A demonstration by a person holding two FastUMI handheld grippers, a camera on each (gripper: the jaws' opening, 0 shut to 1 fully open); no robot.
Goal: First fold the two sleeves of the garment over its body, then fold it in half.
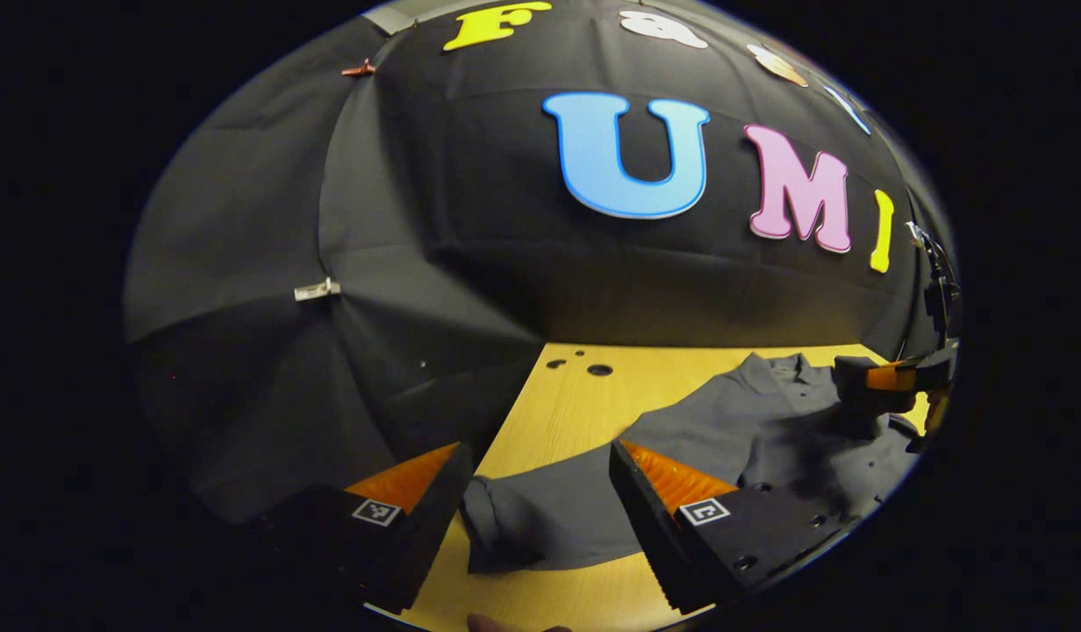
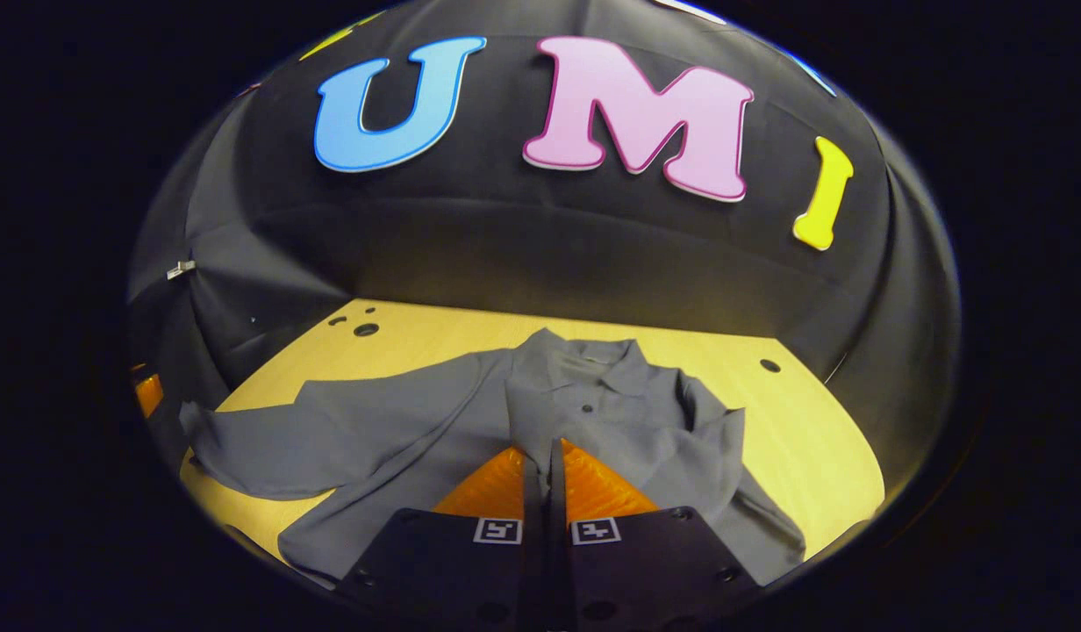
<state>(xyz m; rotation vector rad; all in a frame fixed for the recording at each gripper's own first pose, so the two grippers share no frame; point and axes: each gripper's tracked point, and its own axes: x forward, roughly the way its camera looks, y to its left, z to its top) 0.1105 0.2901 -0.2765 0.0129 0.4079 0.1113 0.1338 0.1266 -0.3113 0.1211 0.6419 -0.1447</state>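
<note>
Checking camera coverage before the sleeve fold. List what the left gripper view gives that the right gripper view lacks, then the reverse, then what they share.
Left gripper view: the open left gripper straddling the outstretched sleeve's cuff, with the right gripper farther off above the grey shirt. Right gripper view: the right gripper, shut, over the shirt's front, plus the collar and the other sleeve. Shared: the shirt and the wooden table.
</note>
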